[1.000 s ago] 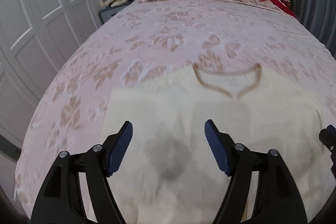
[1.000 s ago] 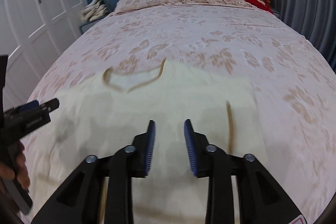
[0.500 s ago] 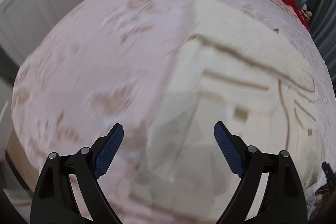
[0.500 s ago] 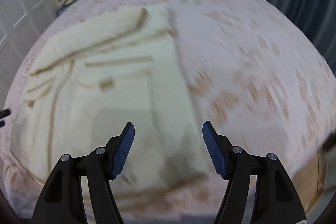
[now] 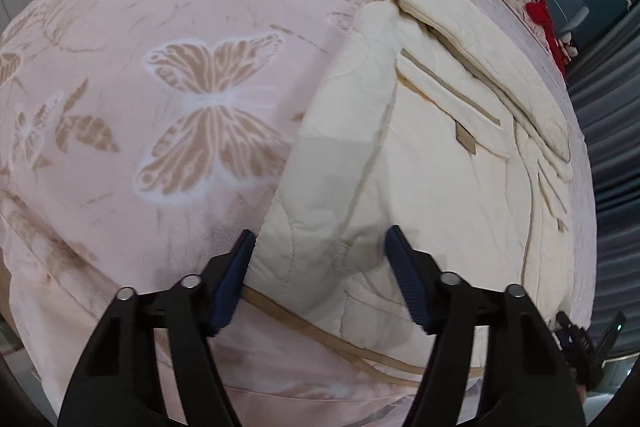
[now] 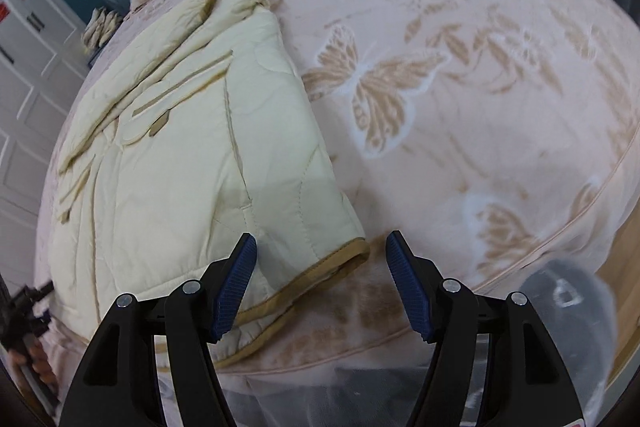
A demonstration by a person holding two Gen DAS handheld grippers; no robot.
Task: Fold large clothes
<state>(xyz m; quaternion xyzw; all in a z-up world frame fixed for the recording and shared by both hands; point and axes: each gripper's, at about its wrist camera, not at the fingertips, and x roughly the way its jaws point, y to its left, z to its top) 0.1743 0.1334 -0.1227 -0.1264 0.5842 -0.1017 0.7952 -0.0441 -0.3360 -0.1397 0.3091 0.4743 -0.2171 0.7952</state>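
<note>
Over the jacket's (image 5: 420, 155) hem, both tongs — left (image 5: 320, 267); right (image 6: 320, 267) — gape wide, empty.

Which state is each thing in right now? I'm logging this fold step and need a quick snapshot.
Cream jacket: lying flat on the bed, sleeves folded across its body, hem nearest the camera, not gripped.
Left gripper: open, over the jacket's bottom corner.
Right gripper: open, over the jacket's other bottom corner.
Bedspread: spread out under the jacket.
Red cloth: bunched near the headboard.
</note>
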